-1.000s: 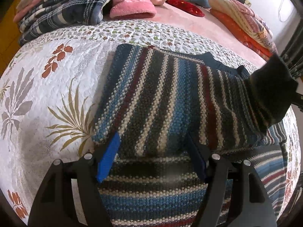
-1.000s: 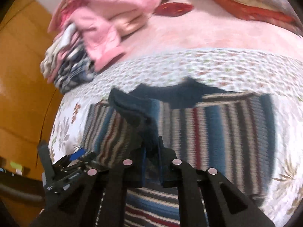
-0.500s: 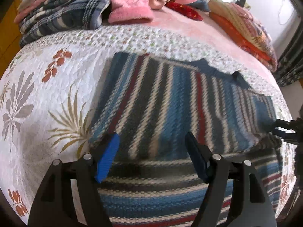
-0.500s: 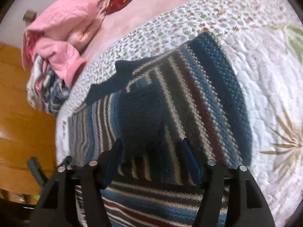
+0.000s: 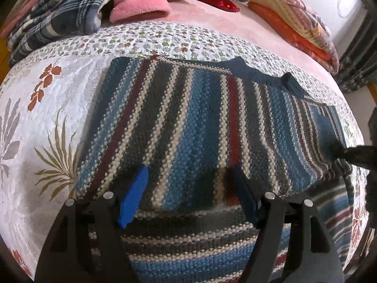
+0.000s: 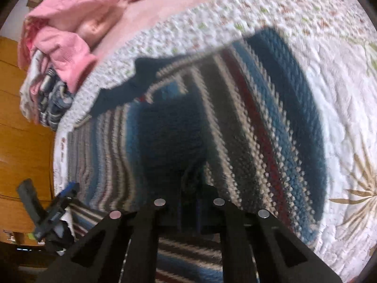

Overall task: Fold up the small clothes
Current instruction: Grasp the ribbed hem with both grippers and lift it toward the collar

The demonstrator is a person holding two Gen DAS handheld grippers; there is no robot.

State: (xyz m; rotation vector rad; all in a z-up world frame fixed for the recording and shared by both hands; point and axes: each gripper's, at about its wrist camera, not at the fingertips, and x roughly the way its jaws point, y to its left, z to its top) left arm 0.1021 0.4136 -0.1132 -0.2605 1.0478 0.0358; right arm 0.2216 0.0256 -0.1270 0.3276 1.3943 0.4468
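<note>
- left wrist view: striped knitted sweater (image 5: 188,127) spread flat on white quilted bedspread (image 5: 47,108), folded with one layer lying over a lower striped layer nearest the camera.
- left gripper (image 5: 188,188) spread wide just above the sweater's folded edge, blue pads (image 5: 133,198) apart, nothing between them.
- dark blue collar (image 5: 259,75) along the sweater's far edge.
- beyond the sweater: pink padded garment (image 5: 139,0), plaid clothes (image 5: 59,21) to its left, red cushion (image 5: 214,0) and stacked orange and patterned bedding (image 5: 294,23) to its right.
- at the sweater's right end, a dark tip of the right gripper (image 5: 348,152) touching the knit.
- right wrist view, blurred: same sweater (image 6: 259,129) filling the middle, a dark blue sleeve or cuff (image 6: 169,136) lying over it.
- right gripper (image 6: 189,184) with fingers pressed close together on the dark blue knit at the sweater's near edge, pinching it.
- left of the sweater: left gripper (image 6: 68,192) with a blue pad, pink garment (image 6: 70,23) above, wooden panel (image 6: 21,141) at the side.
</note>
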